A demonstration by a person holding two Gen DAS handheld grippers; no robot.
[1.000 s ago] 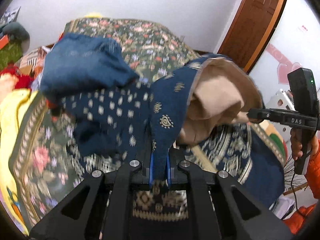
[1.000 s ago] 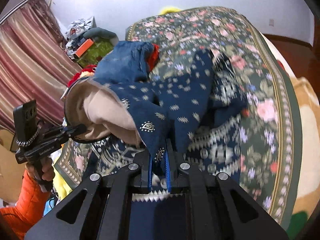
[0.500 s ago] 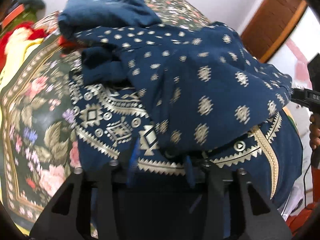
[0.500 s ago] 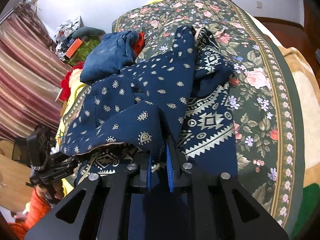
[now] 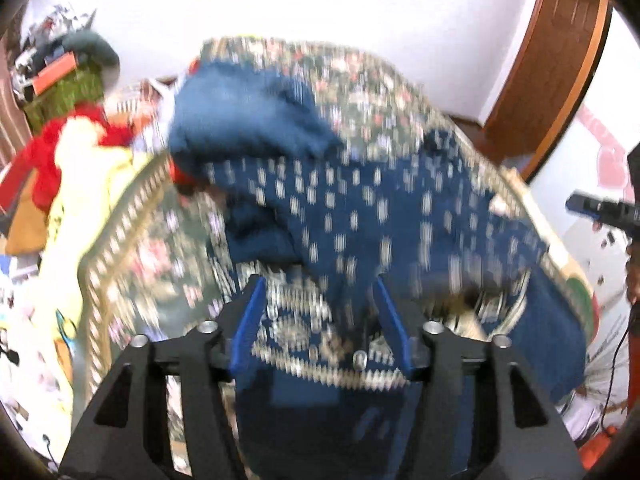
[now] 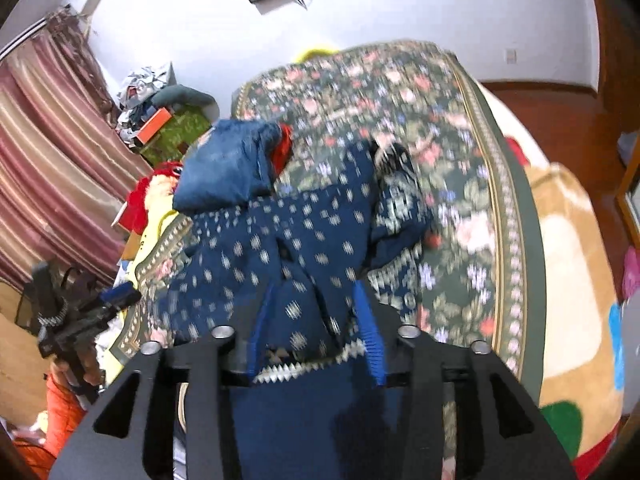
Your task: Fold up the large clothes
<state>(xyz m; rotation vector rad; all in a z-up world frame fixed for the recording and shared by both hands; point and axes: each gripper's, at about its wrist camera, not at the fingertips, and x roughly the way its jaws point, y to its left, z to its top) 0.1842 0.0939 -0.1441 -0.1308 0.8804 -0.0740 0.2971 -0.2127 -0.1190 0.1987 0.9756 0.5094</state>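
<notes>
On the bed (image 6: 516, 216), spread with a dark floral cover, lies the navy printed garment (image 6: 304, 236), a large piece with small pale motifs and a zigzag border band. It sits near the bed's near edge, its near hem directly under both grippers. Its upper layer is doubled over the bordered layer beneath, which reads as a fold just laid down, the reason, I judge, that both tools are letting go here.

From its own camera, the left gripper (image 5: 320, 320) has its blue jaws spread and opening; cloth shows between them, but the pads do not seem to press it, though blur makes this uncertain. The right gripper (image 6: 316, 328) likewise has its jaws parted and opening, with a fold of the garment rising between them, untouched as far as I can tell.

The garment's long axis seems to run across the bed from one gripper towards the other, with one narrower end trailing away towards the far side of the bed. A rumpled blue denim piece (image 6: 224, 168) rests just beyond it, touching its far edge, over something red.
</notes>
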